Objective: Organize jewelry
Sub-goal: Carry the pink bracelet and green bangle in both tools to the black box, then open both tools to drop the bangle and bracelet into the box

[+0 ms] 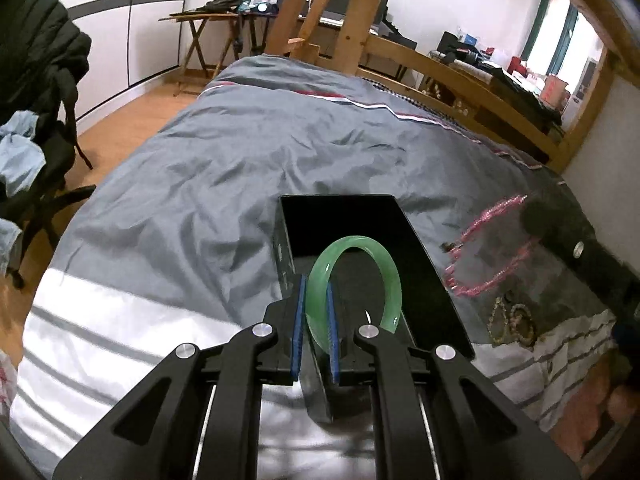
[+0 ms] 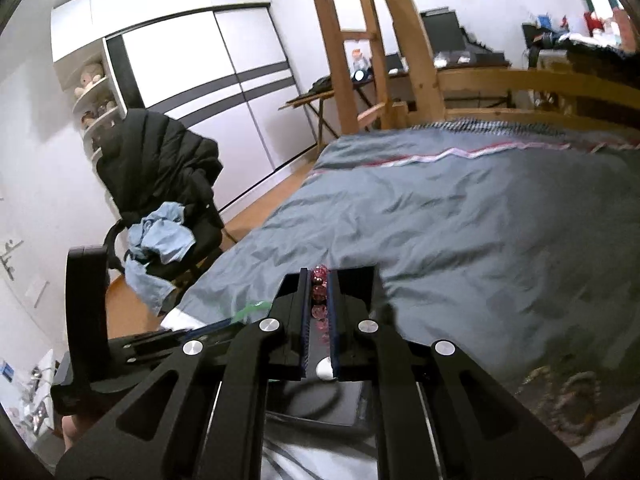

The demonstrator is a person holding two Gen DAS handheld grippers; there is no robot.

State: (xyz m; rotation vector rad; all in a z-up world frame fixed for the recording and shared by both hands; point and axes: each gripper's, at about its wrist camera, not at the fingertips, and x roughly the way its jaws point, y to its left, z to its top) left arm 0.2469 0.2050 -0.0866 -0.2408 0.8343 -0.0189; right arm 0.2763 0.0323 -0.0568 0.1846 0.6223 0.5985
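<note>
A bedroom scene is showing from two cameras mounted on hand-held grippers, both looking out over a bed covered with a rumpled grey duvet (image 1: 248, 152).

In the left wrist view, the left gripper (image 1: 316, 328) is clenching its two blue-padded fingers on a pale green bangle (image 1: 390, 272), gripping it at its left side so the ring is standing upright. The bangle is hovering over an open black box (image 1: 420, 280) that is lying on the duvet directly ahead of the fingers (whether the ring's lower edge is touching the box cannot be told). To the right of the box, a pink beaded necklace (image 1: 492, 240) is showing in blurred loops, and nearer the camera a small cluster of gold and pale bead bracelets (image 1: 512, 320) is lying on the bedding. A dark chair draped with a black jacket (image 1: 44, 60) is standing on the wooden floor at the left.

In the right wrist view, the right gripper (image 2: 320, 300) is holding a strand of pink beads (image 2: 319, 292) pinched between its narrow-set fingers, the beads running in a line along the gap. The left gripper's black body (image 2: 120, 344) is reaching in from the lower left, with a blurred flash of the green bangle (image 2: 250, 308) at its tip. Part of the black box (image 2: 320, 404) is visible beneath the right gripper. The bead bracelets (image 2: 568, 400) are lying blurred on the bedding at the lower right.
</note>
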